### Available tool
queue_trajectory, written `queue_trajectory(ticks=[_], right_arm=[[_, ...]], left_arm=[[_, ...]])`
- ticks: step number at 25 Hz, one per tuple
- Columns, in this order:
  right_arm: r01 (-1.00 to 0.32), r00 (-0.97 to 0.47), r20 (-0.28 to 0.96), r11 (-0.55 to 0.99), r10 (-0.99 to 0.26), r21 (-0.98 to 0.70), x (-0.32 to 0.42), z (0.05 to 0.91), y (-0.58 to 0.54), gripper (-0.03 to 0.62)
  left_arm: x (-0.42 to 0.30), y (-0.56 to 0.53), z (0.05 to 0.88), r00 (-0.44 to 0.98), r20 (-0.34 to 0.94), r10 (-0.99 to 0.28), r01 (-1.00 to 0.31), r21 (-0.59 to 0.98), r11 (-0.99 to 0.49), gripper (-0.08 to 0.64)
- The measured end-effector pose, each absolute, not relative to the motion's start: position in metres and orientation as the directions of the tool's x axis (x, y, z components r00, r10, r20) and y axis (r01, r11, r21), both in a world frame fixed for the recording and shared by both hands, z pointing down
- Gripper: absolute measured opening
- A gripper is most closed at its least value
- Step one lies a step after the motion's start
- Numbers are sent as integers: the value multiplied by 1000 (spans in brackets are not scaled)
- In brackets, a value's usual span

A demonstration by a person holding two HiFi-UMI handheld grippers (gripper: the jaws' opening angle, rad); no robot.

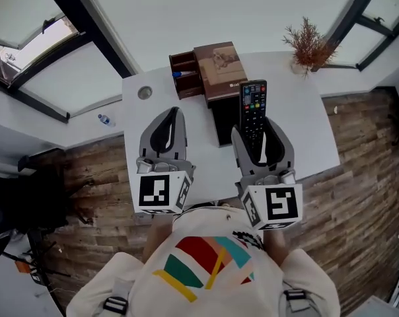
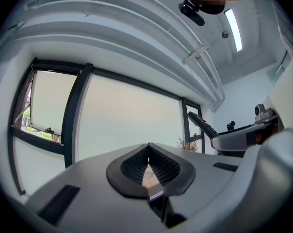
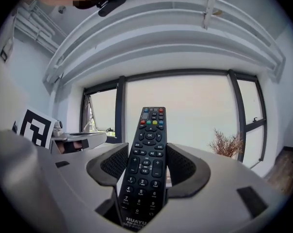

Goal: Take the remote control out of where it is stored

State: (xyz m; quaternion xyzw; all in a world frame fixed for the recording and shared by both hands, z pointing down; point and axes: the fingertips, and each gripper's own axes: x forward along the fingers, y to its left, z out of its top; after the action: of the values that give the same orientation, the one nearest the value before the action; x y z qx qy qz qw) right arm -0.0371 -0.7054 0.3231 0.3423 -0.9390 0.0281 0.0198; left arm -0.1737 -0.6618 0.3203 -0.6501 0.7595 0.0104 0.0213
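the right gripper (image 3: 146,166) is grasping the remote control (image 3: 148,140) by its long edges, buttons facing up, with most of its length sticking out beyond the jaws. it is hanging above the white bench (image 1: 298,111), just in front of the brown drawer box (image 1: 216,68). the left gripper (image 2: 148,155) is clenched on nothing. doing this well probably means squeezing firmly and carrying it level, as the overhanging end may be levering it loose.

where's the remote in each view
Head view: remote right of centre, held in the right tool.
Left gripper view: remote small, at mid right.
Right gripper view: remote dead centre, between the jaws.
Shared landmark: the dried plant, in all three.
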Motion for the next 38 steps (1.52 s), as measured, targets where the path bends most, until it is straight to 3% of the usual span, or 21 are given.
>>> queue_trajectory(ticks=[6,11,38], right_arm=[[-656,-750,-108,755,-652,2,-8,291,-689,252],[-676,-729,-197,736,-656,50,10,275,-679,252],[-691,-722,-116,716,-682,99,24,294,-696,252]], left_arm=[[-149,-645,278,-151,-144,-978,-986,-42,159,8],[-132,-636,274,-160,-149,-976,-984,-56,170,8],[-113,-644,275,-163,-146,-976,-982,-67,174,8]])
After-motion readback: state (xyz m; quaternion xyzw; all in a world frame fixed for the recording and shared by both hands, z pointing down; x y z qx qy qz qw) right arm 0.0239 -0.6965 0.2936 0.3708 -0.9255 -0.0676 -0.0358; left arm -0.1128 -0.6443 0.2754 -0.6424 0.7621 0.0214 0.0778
